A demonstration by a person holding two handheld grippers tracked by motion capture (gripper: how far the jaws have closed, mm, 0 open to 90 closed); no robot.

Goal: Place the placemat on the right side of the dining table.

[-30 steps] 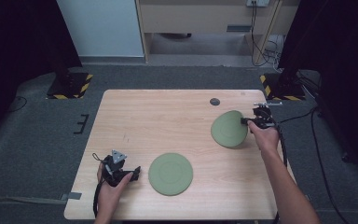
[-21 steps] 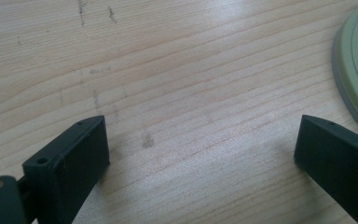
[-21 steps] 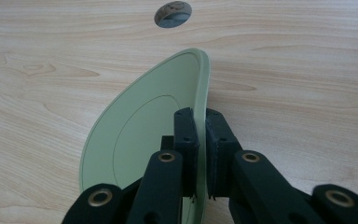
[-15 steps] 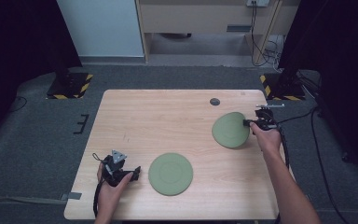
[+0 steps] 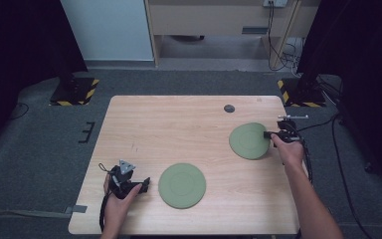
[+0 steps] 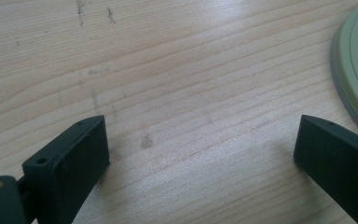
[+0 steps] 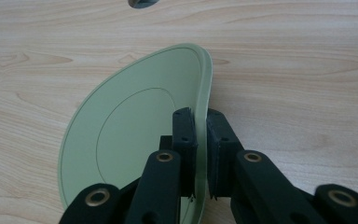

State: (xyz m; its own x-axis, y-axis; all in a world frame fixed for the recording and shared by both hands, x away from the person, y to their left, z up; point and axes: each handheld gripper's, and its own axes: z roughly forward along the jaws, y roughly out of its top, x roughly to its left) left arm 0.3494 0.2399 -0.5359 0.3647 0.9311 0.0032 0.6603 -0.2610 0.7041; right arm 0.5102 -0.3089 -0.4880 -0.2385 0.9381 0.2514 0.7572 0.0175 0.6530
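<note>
Right gripper [image 7: 199, 154] clamped on far green plate [image 7: 135, 126] rim, lifted; left gripper [image 6: 200, 149] wide open, empty; near green plate [image 5: 181, 185] untouched; stacking probably left.

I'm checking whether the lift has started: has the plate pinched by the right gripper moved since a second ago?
Yes. The held plate has slid slightly left and toward the person, away from the dark disc near the table's far edge.

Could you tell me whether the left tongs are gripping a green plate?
No, the left tongs stand open over bare table.
</note>
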